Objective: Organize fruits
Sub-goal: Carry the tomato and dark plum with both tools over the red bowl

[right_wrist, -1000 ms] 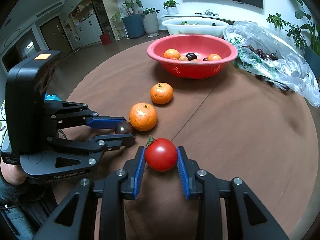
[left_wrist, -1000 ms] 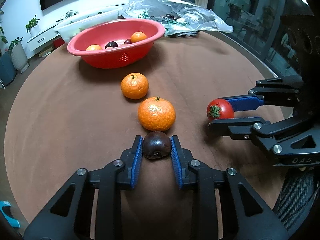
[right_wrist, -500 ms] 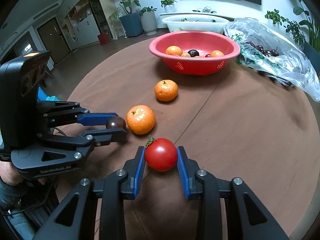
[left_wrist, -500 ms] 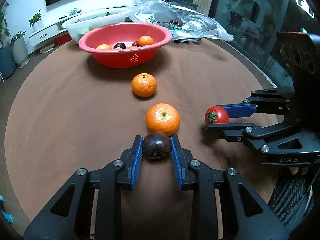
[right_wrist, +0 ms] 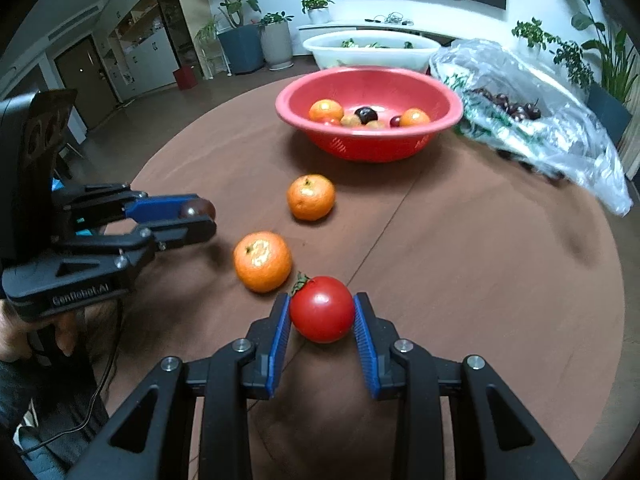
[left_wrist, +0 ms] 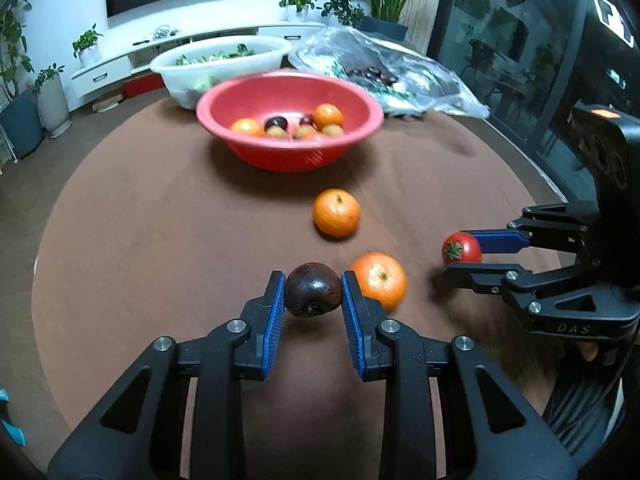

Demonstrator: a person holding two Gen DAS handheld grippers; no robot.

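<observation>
1. A dark plum (left_wrist: 313, 289) is clamped between the blue pads of the left gripper (left_wrist: 313, 300); both pads are pressed against its sides, and it is held clear of the brown table (left_wrist: 160, 240).
2. A red tomato (right_wrist: 322, 309) is gripped by the right gripper (right_wrist: 322, 316), its green stem turned to the upper left, and the jaws are closed firmly on it.
3. From the left wrist view, the right gripper is seen at the right edge with the tomato pinched at its fingertips; from the right wrist view, the left gripper is seen at the left edge with the plum at its tips.
4. Two oranges are left lying on the table. The nearer orange (left_wrist: 379, 280) is found just beside the left gripper's right finger, between the two grippers.
5. The farther orange (left_wrist: 336, 212) is set apart from the first, between it and the red bowl (left_wrist: 290, 152).
6. Inside the red bowl, several pieces are gathered: two oranges, dark plums, and some small brownish fruits.
7. Behind the red bowl, a white tub (left_wrist: 224, 60) with greens is placed, and beside it a clear plastic bag (right_wrist: 532, 108) holding dark cherries is spread on the table's far side.
</observation>
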